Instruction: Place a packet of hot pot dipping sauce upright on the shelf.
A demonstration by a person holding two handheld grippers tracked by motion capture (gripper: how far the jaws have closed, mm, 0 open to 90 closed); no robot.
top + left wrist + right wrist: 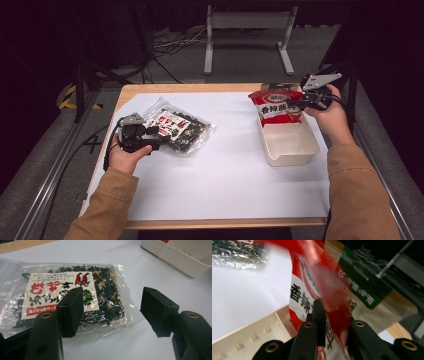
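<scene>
Left gripper [111, 312] jaws spread wide, one over the seaweed bag [75, 297], hand low on the table; right gripper [332, 322] narrowly pinches the red packet [322, 290] above the tray [290, 147]

Lab (metal framing [60, 165], floor cables [170, 42])

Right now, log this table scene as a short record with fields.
surface: wooden table covered by a white sheet
bin: cream plastic bin at the right
red packet: red snack packet standing in the bin's far end
left hand-held gripper: jaws open, at the edge of the clear seaweed bag
right hand-held gripper: jaws narrow, red packet's edge between them, grip unclear
</scene>
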